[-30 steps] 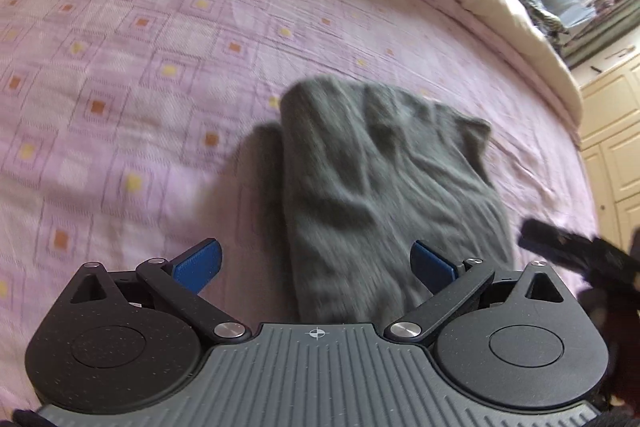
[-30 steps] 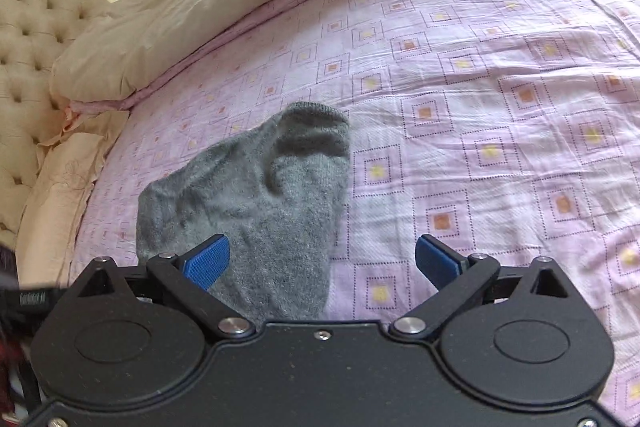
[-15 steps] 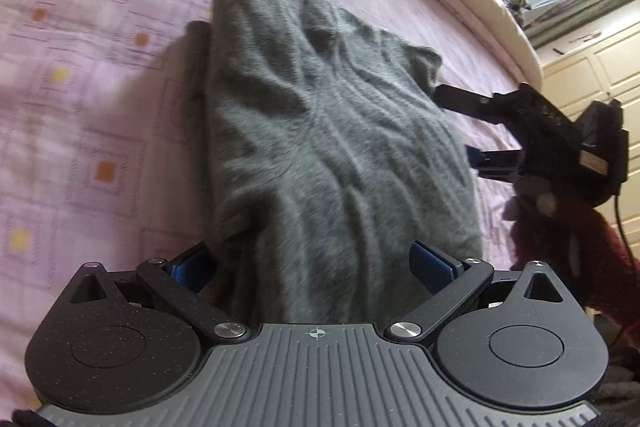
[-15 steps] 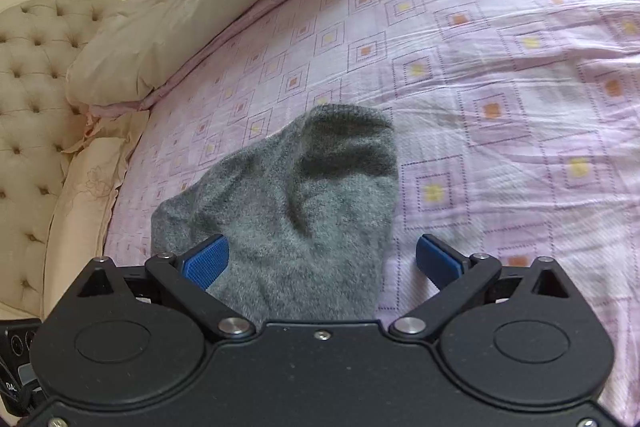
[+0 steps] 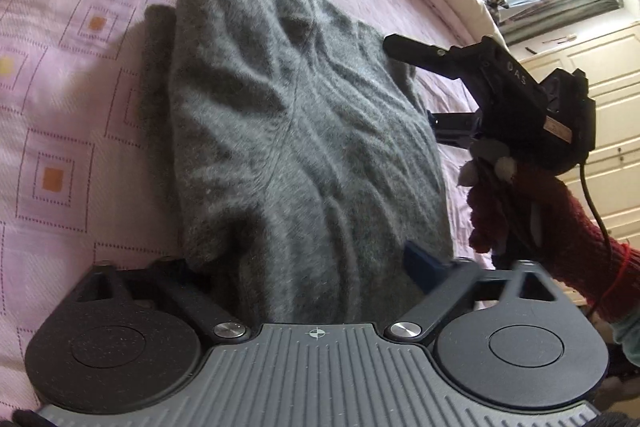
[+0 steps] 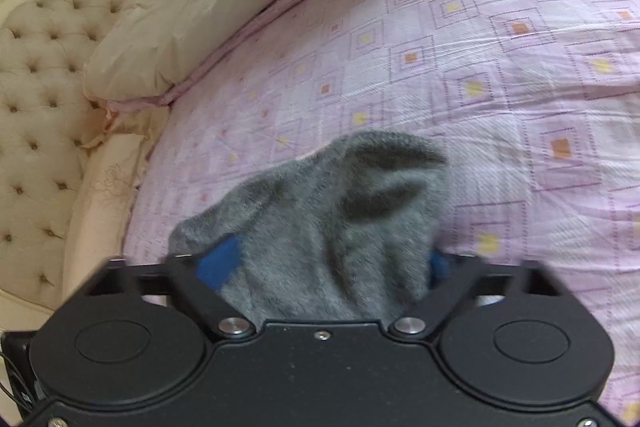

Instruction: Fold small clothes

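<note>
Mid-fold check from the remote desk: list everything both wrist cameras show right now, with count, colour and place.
grey knit garment: one, grey, lying wrinkled on the bedspread, its near edge between both sets of fingers
bedspread: one, pink with small yellow and orange squares, covering the bed
duvet: one, cream, bunched along the far edge of the bedspread
headboard: one, cream, tufted, at the left of the right wrist view
cabinet doors: cream, count unclear, far right of the left wrist view
left gripper: one, grey body, fingers open around the garment's edge
right gripper: one, black body, blue pads, fingers open astride the garment
glove: one, dark red, holding the right gripper
</note>
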